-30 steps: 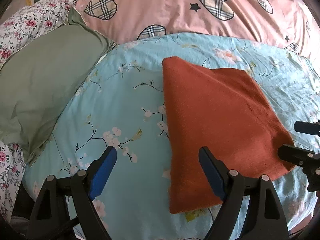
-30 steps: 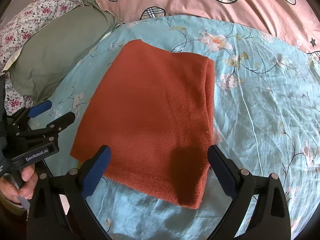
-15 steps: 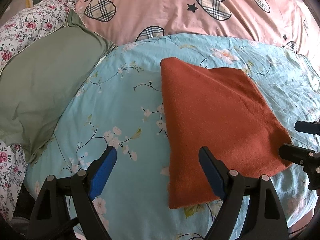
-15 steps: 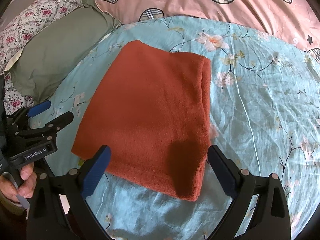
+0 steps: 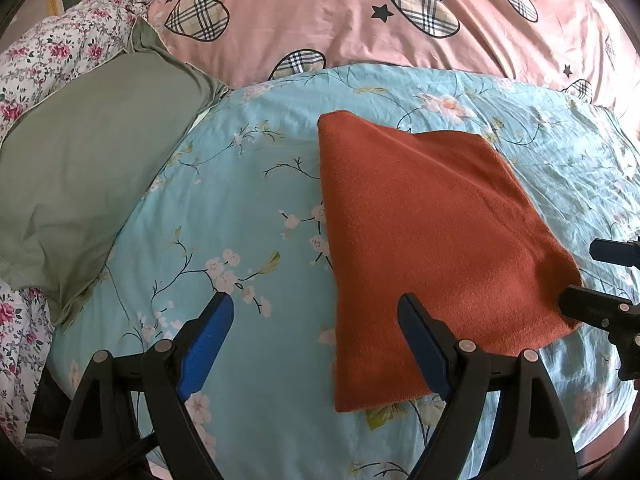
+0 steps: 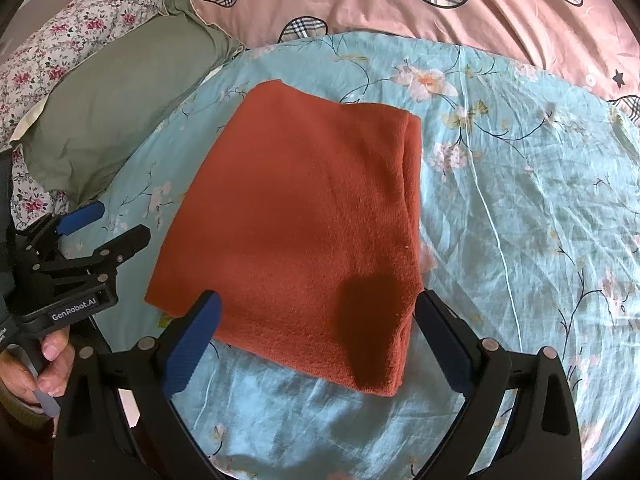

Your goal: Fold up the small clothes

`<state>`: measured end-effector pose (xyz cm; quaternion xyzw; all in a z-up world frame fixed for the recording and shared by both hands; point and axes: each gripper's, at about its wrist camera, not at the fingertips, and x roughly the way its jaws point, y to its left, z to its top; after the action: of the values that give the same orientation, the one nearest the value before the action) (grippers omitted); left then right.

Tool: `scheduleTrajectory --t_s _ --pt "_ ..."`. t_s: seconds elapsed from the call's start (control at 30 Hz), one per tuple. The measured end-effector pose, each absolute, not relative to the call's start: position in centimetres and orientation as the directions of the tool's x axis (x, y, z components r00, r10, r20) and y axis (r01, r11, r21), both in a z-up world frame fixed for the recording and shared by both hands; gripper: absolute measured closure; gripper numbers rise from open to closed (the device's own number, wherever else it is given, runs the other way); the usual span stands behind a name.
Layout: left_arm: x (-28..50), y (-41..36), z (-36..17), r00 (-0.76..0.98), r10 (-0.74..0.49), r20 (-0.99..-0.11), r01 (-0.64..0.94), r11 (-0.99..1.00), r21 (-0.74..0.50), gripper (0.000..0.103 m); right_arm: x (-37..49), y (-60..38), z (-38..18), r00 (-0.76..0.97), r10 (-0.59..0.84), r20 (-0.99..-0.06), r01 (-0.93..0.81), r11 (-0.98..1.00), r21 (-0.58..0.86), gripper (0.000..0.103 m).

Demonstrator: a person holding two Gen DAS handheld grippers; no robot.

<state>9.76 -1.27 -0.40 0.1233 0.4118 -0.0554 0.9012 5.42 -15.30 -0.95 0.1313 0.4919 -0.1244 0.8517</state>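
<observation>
A rust-orange garment [image 5: 432, 236] lies folded flat on the light blue floral sheet [image 5: 240, 216]; in the right wrist view the garment [image 6: 312, 224] shows a folded edge along its right side. My left gripper [image 5: 312, 320] is open and empty, hovering over the sheet at the garment's near left edge. My right gripper [image 6: 316, 320] is open and empty, hovering over the garment's near edge. The left gripper also shows at the left of the right wrist view [image 6: 108, 224], and the right gripper at the right edge of the left wrist view [image 5: 596, 276].
A green pillow [image 5: 80, 184] lies to the left. A pink quilt with plaid hearts [image 5: 360, 20] lies behind the sheet. A floral quilt [image 5: 52, 52] sits at far left. The bed's near edge runs just below both grippers.
Both grippers have drawn back slightly toward the near edge, so the garment sits a little farther away. The garment has not moved and the jaws stay open.
</observation>
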Motion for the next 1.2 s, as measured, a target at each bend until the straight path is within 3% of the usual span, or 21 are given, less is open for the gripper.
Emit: scheduleTrajectory --t_s 1.2 --pt "10.29 -1.34 -0.73 0.644 0.005 -0.765 0.204 0.963 0.178 0.018 5.99 -15.53 -0.99 0.488 -0.079 -0.869 0.322 0.942 0.095 0.005"
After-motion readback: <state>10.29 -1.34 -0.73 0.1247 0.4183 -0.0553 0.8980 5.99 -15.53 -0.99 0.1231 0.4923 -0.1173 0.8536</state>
